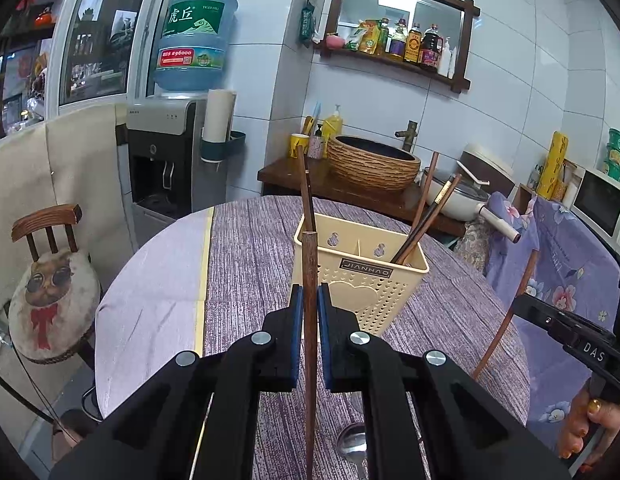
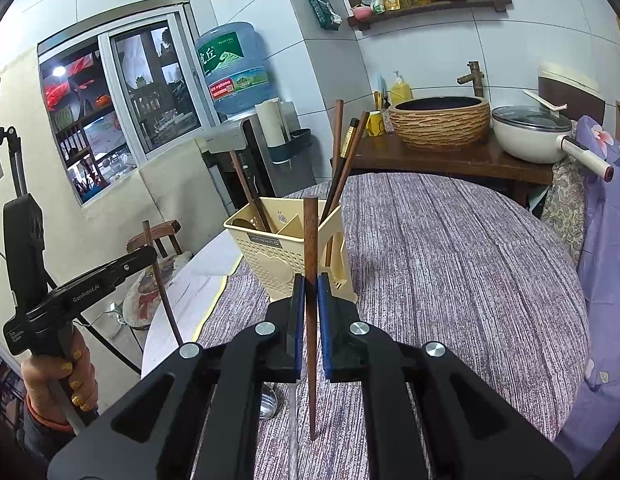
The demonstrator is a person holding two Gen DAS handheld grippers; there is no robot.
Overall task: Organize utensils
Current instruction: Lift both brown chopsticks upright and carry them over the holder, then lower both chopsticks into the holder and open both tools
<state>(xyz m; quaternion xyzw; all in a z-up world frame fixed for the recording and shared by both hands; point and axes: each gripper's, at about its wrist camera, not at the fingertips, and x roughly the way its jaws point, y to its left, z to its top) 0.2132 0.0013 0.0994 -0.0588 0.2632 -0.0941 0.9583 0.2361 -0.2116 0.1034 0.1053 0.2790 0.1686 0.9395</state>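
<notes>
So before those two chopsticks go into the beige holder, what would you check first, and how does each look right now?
1. Left tongs clamped on their chopstick: ok.
2. Right tongs clamped on the other chopstick: ok.
3. Both chopsticks lifted off the tablecloth: cannot tell.
4. Beige holder upright on the table: ok.
5. Room left in the holder beside the chopsticks already inside: ok, open space shows in both compartments.
6. Spoon still lying on the table, to collect later: not ok.

Both wrist views angled down, close over the round table, sharing the utensil basket, each glimpsing the other.
</notes>
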